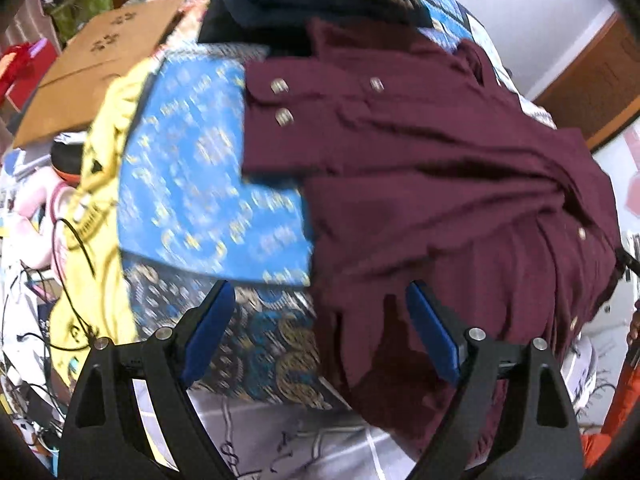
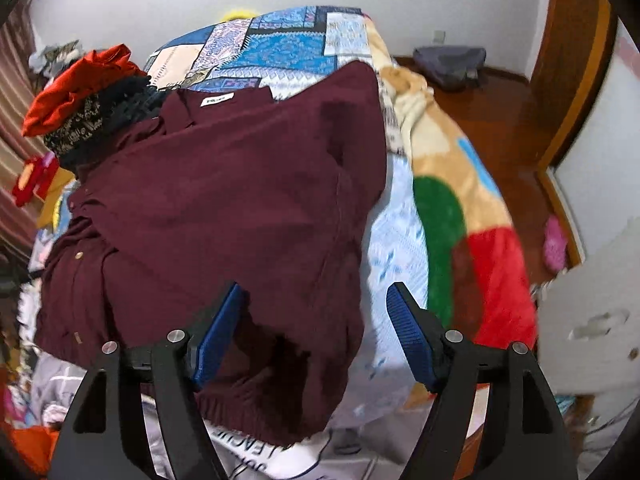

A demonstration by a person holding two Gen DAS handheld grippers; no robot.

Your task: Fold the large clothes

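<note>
- Gaping wide, the left tool [image 1: 320, 320] hovers with nothing between its blue pads [image 1: 210, 330], its right pad over the edge of the shirt [image 1: 440, 184] and its left pad over a patterned blue cloth [image 1: 208, 184].
- Equally spread, the right tool [image 2: 316, 324] grips nothing; its left pad [image 2: 218, 332] sits over the shirt's [image 2: 224, 208] lower part, its right pad over a pale blue blanket [image 2: 396, 248].
- That maroon shirt lies spread on the bed, collar and white label [image 2: 218, 100] at the far end, metal snaps [image 1: 280, 87] showing on a sleeve.
- Beyond the collar sits a pile of dark and red clothes [image 2: 80, 104].
- A yellow cloth [image 1: 104, 184] and a cardboard box [image 1: 100, 68] lie to the left.
- A wooden floor [image 2: 500, 120] lies to the right.
</note>
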